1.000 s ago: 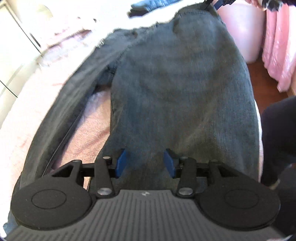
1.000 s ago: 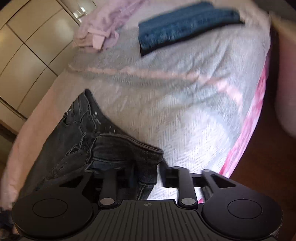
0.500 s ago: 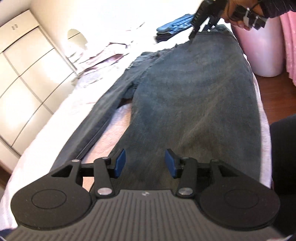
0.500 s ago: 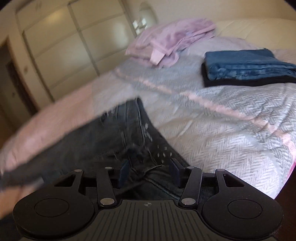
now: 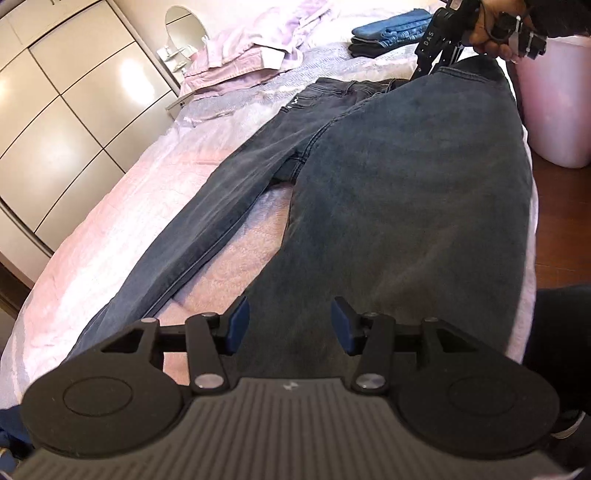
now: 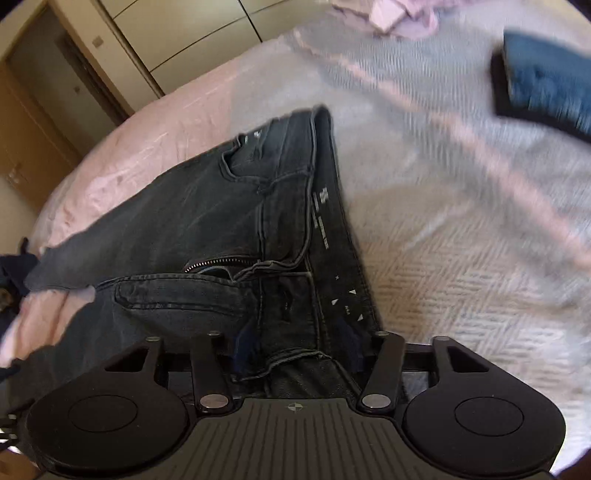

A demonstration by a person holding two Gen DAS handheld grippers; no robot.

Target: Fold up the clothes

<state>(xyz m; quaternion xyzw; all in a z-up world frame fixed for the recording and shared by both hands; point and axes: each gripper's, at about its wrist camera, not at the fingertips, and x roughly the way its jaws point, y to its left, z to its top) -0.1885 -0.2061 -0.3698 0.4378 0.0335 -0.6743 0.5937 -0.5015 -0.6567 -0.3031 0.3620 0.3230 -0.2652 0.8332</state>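
The bed (image 5: 122, 206), spread with a pale pink sheet and a grey herringbone blanket (image 6: 461, 236) toward its far end, fills most of both views, with cream wardrobe doors (image 5: 55, 122) along the wall beside it. A pair of dark grey jeans (image 5: 399, 192) lies lengthwise on the bed, one leg broad near the bed's edge, the other narrower and angled away, the waistband at the far end. A pink bin (image 5: 554, 96) stands on the wooden floor beside the bed; what it holds cannot be seen. A heap of lilac clothing (image 5: 251, 48) sits on the blanket, and near it a folded blue garment (image 5: 391, 31) on top of a darker one. The left hand-held gripper (image 5: 290, 325) hovers over the lower part of the broad leg, its blue pads about half apart and closed on nothing. The right hand-held gripper (image 6: 299, 347) is at the waistband, its jaws opening with the denim by the open fly lying between them; no pad visibly presses the cloth. In the left view a hand (image 5: 491, 26) holds it there.
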